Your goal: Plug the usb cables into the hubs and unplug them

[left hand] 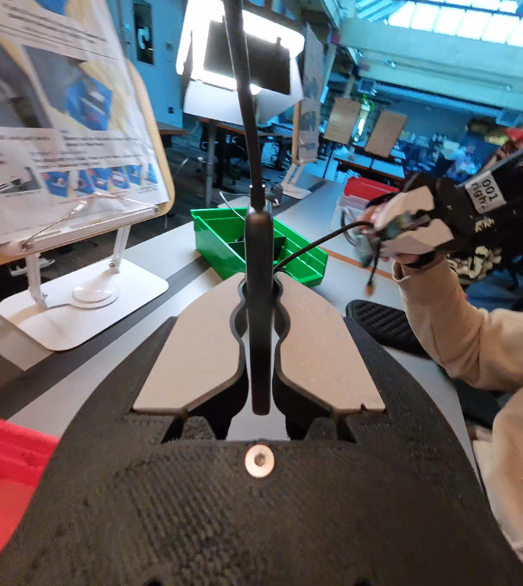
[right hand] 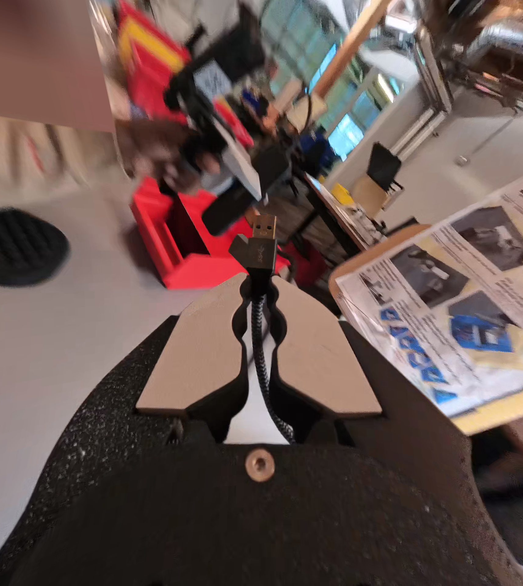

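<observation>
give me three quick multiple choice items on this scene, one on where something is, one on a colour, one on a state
1. Where is the USB plug in the right wrist view?
A. inside the red bin
B. sticking out past the tips of the right gripper
C. lying on the table

2. What colour is the bin behind the left gripper in the left wrist view?
A. green
B. blue
C. yellow

3. What state is the left gripper in?
A. wide open, empty
B. shut on nothing
C. shut on the black USB hub

Answers: 1 B, the metal plug stands clear ahead of the jaws, its braided cable running back between them. 2 A, its walls are bright green. 3 C, the jaws press the hub's sides.
</observation>
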The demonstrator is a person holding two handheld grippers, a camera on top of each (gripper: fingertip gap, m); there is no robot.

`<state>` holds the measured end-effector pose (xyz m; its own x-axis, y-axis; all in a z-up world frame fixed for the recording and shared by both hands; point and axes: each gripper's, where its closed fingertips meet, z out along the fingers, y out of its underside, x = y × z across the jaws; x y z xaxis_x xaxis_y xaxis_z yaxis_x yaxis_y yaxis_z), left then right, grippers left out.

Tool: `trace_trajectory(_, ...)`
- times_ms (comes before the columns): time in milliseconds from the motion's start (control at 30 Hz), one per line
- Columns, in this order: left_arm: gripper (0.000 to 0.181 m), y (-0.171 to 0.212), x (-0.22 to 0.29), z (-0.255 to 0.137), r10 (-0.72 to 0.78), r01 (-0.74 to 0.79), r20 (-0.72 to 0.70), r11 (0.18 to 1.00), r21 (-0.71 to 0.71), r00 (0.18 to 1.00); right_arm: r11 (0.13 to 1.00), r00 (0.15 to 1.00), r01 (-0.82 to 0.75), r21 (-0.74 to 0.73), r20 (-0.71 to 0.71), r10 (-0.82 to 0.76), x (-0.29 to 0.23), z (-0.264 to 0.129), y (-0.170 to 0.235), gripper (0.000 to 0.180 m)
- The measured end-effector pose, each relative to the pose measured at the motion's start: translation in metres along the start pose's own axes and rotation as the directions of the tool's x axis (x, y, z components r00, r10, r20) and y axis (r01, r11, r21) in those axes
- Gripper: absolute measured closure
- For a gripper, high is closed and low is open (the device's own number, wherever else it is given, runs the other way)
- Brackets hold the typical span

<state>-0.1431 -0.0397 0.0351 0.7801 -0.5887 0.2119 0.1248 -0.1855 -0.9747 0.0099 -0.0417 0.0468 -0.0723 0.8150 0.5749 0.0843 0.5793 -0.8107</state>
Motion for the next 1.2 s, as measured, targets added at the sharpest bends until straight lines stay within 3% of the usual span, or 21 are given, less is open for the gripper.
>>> trace_trajectory(133,0.168,0.014,-0.022,0.005,-0.009,0.012,0.086,0.999,-0.033,0.996,0.926,0.96,-0.26,0.275,0.174,0.219,0.002,-0.03,-0.043,0.17)
trace_trajectory(233,0.169,0.027,-0.026,0.013,-0.03,0.037,0.09,0.996,-0.078,0.996,0.86,0.937,-0.348,0.372,0.177,0.303,0.021,-0.049,-0.051,0.171)
trace_trajectory(333,0.168,0.04,-0.042,0.015,-0.018,0.04,0.17,0.991,-0.129,0.985,0.829,0.927,-0.37,0.418,0.113,0.357,0.043,-0.064,-0.049,0.171)
trace_trajectory(533,0.168,0.038,-0.067,-0.003,-0.083,0.107,0.257,0.991,-0.079,0.963,0.852,0.921,-0.312,0.42,-0.084,0.379,0.077,-0.094,-0.034,0.171)
trace_trajectory(633,0.168,0.026,-0.056,-0.005,-0.066,0.073,0.19,0.997,-0.032,0.979,0.898,0.895,-0.291,0.331,-0.238,0.377,0.098,-0.1,-0.007,0.171)
trace_trajectory(800,0.168,0.011,-0.035,-0.004,0.016,-0.016,0.148,1.0,-0.003,0.989,0.922,0.818,-0.384,-0.05,-0.481,0.315,0.125,-0.096,0.091,0.17)
trace_trajectory(1033,0.168,-0.01,-0.001,-0.005,0.073,-0.076,0.065,0.995,0.058,0.995,0.735,0.811,-0.524,-0.431,-0.517,0.274,0.113,-0.087,0.222,0.17)
trace_trajectory(1200,0.168,-0.015,0.019,0.0,0.096,-0.096,0.001,0.992,0.077,0.995,0.625,0.811,-0.546,-0.558,-0.539,0.227,0.102,-0.086,0.268,0.165)
